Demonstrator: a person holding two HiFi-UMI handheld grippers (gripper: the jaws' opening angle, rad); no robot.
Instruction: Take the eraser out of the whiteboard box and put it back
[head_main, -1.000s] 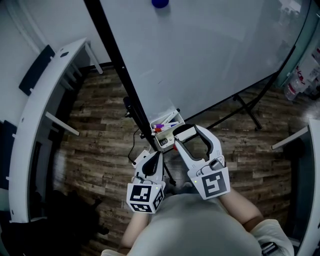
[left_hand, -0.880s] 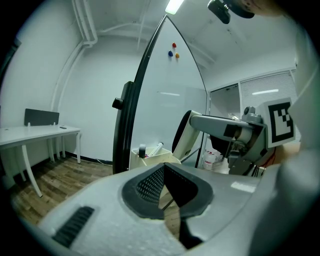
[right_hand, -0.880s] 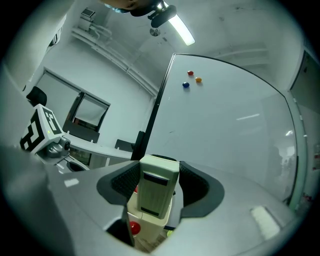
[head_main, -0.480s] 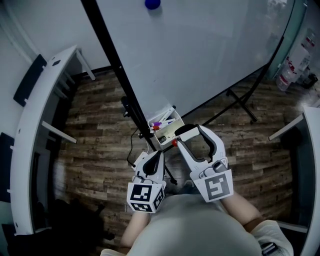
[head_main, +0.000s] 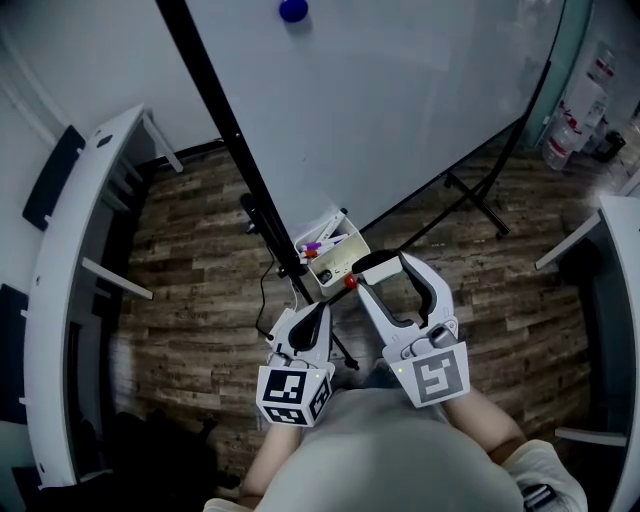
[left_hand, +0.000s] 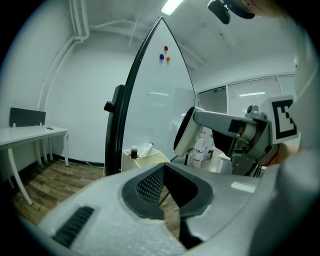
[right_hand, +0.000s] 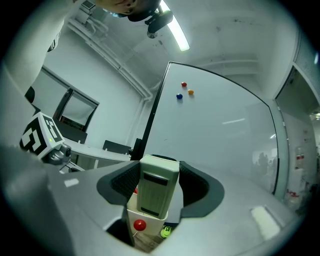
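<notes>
Right gripper (right_hand: 159, 186): pads clamped on the two long sides of the eraser (right_hand: 158, 192), which stands on end between them. Gripping across the narrow width appears intended to keep it upright for a straight drop back in.

The eraser sits just above the near-right edge of the whiteboard box (head_main: 335, 262). It looks clear of the rim, though light contact cannot be ruled out.

Left gripper (head_main: 320, 312): jaw tips closed together on nothing, held just short of the box's near-left side, judged parked out of the way.

Markers (head_main: 326, 244) occupy the box's far end, leaving the near end free for the eraser's return.
</notes>
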